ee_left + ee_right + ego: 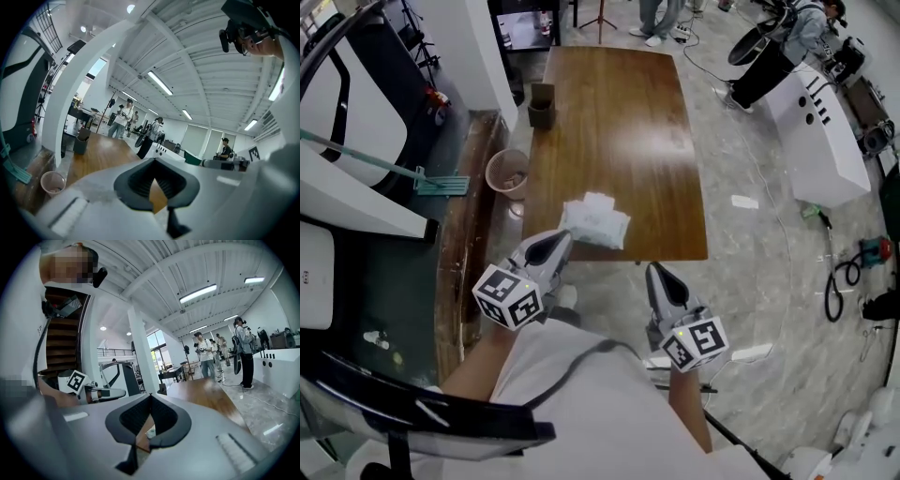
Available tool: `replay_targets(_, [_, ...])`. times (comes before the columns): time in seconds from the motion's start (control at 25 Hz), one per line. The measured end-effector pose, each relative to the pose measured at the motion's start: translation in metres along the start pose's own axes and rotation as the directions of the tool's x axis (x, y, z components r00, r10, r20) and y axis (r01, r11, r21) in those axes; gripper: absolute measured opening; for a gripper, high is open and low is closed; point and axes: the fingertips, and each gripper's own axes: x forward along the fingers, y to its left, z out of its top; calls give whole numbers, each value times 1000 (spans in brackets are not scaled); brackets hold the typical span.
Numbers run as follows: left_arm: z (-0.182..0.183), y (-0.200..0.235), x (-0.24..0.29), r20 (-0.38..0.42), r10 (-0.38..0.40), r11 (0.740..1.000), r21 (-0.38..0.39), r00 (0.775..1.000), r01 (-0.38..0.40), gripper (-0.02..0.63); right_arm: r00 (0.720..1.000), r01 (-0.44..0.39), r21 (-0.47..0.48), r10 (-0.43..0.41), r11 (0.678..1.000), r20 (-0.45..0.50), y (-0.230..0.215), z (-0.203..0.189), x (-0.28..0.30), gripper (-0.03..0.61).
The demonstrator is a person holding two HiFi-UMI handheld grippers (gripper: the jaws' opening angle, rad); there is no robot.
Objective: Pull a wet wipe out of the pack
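A white wet wipe pack (pixel 595 221) lies near the front edge of the brown wooden table (pixel 619 112). My left gripper (pixel 560 240) is just short of the table's front edge, its tips close to the pack's left corner, jaws shut and empty. My right gripper (pixel 655 273) hangs below the table's front edge, to the right of the pack, also shut with nothing in it. In the left gripper view the left gripper (pixel 153 160) points over the table. In the right gripper view a sliver of the pack (pixel 150 431) shows through the closed right gripper (pixel 150 397).
A dark box (pixel 541 105) stands at the table's far left corner. A pinkish bin (pixel 507 173) and a mop (pixel 441 184) are on the floor at the left. A white machine (pixel 816 131) and cables (pixel 834 281) lie to the right. People stand beyond the table.
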Motion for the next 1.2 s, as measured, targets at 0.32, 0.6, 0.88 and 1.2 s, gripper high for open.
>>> replay_targets(0.32, [-13, 42, 27, -118, -82, 995, 42, 990, 88, 57, 998, 47, -37, -48, 998, -32, -1, 0, 52, 8])
replay_targets(0.6, [-8, 63, 49, -145, -124, 989, 62, 982, 135, 41, 994, 90, -41, -92, 995, -58, -4, -3, 81, 8])
replay_targets(0.88, [12, 95, 49, -113, -130, 990, 40, 985, 136, 6, 992, 86, -68, -91, 994, -85, -16, 2, 111, 8])
replay_targets(1.2, [7, 120, 53, -123, -68, 998, 6, 990, 69, 6, 992, 20, -76, -29, 997, -123, -22, 2, 145, 8])
